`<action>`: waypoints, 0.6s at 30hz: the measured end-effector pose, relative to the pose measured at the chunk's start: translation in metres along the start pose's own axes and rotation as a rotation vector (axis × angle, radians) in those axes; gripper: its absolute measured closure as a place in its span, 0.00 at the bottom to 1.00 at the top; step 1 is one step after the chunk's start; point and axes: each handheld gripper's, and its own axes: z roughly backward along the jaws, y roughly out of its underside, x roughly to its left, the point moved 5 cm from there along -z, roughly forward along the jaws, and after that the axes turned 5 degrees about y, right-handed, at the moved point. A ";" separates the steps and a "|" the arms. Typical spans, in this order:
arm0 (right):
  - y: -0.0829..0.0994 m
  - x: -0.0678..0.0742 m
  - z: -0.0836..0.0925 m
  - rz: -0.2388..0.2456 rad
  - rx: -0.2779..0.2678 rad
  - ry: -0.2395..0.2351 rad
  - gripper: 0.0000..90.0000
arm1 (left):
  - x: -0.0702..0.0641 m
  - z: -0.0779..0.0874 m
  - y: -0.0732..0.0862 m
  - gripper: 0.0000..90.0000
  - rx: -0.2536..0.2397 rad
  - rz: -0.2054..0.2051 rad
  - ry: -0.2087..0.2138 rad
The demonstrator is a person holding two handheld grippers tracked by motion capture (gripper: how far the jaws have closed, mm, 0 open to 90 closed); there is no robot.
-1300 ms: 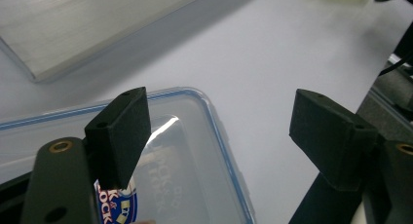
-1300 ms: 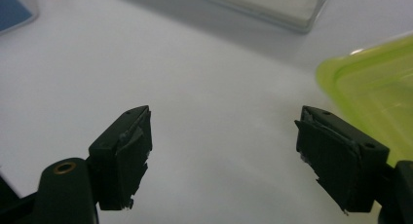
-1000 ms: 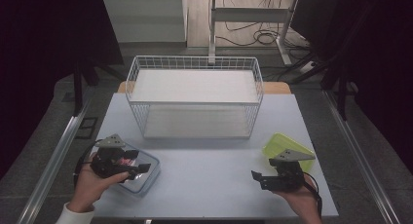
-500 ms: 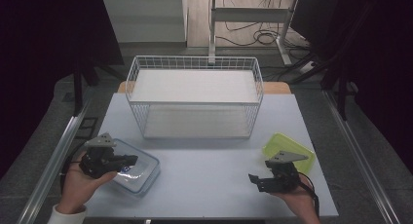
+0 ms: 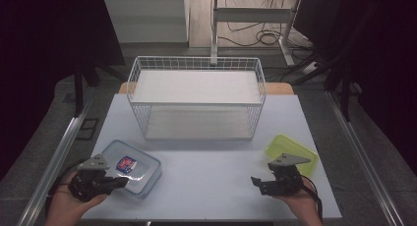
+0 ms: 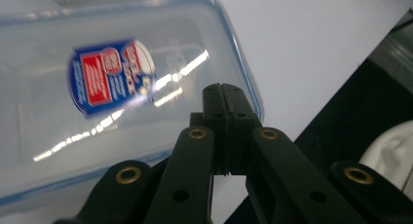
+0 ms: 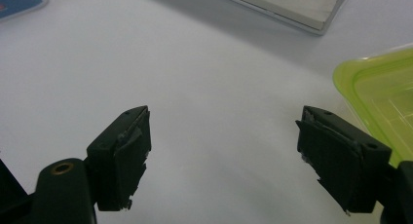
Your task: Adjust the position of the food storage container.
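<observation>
At the near edge of the pale surface (image 5: 211, 182), the left hand-held gripper (image 5: 120, 182) is seen held in a hand, its jaws pressed together with nothing between them; in the left gripper view (image 6: 225, 95) the closed tips are seen over the near rim of a clear plastic food container (image 5: 130, 167). This container is rectangular with rounded corners, its lid is edged in blue, and a red and blue label (image 6: 109, 75) is stuck on the lid; the writing on it is too blurred to be read. Its contents cannot be told through the glossy lid.

At the near right, the right hand-held gripper (image 5: 255, 182) is held with its jaws spread wide and empty above the bare surface, as is shown in the right gripper view (image 7: 224, 151). Just beyond it a translucent lime-green plastic lid or shallow tray (image 5: 291, 152) is laid flat on the surface; which of the two it is cannot be told.

Farther back, a white wire basket (image 5: 196, 99) is placed across the middle of the surface. Its walls are made of a fine grid, and a flat white panel is seen inside it, with nothing lying on it.
</observation>
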 end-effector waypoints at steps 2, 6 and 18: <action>0.000 -0.001 0.001 -0.001 -0.005 0.006 0.22 | -0.001 -0.003 0.004 1.00 0.018 -0.007 0.008; 0.001 -0.003 0.001 -0.010 -0.005 0.015 0.22 | -0.002 -0.011 0.009 1.00 0.040 -0.012 0.020; 0.001 0.000 -0.002 0.001 0.008 -0.001 0.22 | -0.013 -0.024 0.022 1.00 0.097 -0.045 0.052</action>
